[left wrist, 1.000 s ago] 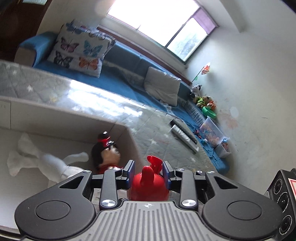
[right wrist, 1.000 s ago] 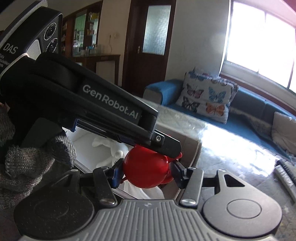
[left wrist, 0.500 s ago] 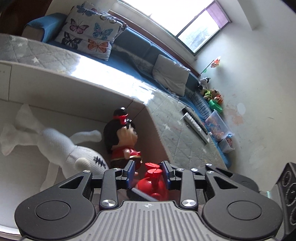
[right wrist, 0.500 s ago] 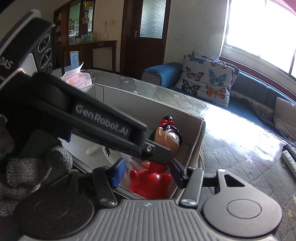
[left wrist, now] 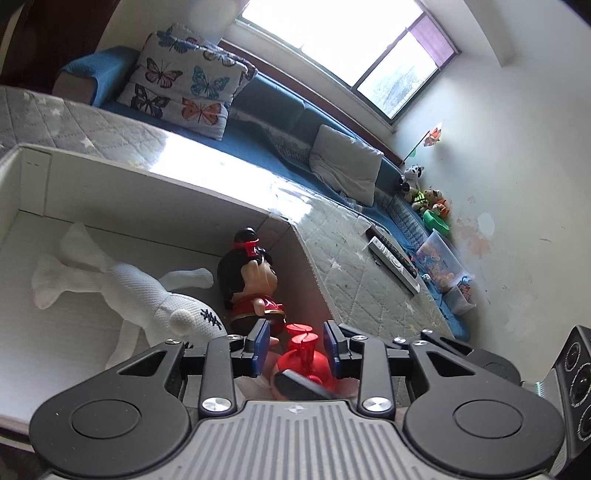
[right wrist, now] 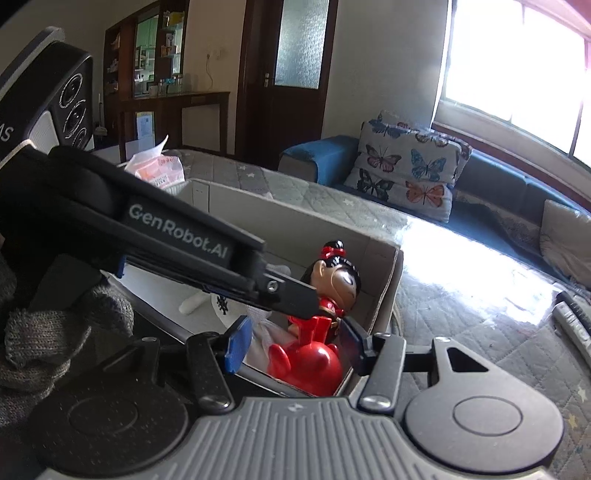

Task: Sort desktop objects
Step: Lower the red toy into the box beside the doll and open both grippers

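Cardboard box on quilted table; white plush, doll figurine, red toy lie inside, corner. L gripper, R gripper both open, holding nothing, straddling red toy w/o contact.

Ahead of you, a long blue sofa with a butterfly-print cushion sits under a bright wide window; a dark wooden door stands to its left.
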`<state>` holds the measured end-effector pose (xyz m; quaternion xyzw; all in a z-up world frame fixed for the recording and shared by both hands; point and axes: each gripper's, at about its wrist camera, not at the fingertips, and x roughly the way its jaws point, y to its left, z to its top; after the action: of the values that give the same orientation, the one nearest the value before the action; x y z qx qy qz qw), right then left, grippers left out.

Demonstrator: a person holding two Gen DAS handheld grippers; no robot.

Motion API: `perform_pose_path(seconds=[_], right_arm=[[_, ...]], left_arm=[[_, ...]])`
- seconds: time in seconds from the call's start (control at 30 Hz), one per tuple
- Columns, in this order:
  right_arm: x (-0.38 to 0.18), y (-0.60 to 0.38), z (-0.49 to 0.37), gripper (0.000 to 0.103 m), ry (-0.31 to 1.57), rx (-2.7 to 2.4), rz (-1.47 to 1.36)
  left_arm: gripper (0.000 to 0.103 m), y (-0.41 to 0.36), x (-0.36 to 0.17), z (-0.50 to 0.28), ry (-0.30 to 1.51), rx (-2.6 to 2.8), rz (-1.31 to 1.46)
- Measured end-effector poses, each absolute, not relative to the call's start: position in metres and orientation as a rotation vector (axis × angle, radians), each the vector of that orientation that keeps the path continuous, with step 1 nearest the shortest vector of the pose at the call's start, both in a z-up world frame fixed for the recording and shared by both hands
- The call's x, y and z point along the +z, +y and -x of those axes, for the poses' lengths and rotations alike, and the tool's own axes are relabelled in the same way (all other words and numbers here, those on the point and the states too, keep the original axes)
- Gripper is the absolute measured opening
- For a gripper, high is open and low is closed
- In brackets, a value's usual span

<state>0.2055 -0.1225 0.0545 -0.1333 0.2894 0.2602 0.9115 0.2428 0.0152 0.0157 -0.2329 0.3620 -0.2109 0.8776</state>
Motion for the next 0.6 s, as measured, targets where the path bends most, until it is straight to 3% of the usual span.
perform_pose_path(seconds=[0.6], right_arm=[[0.063, -0.142, -0.116, 0.061, 0.564, 0.594, 0.209]], left_arm=[[0.034, 0.023, 0.030, -0.167, 0.680, -0.388, 0.419]])
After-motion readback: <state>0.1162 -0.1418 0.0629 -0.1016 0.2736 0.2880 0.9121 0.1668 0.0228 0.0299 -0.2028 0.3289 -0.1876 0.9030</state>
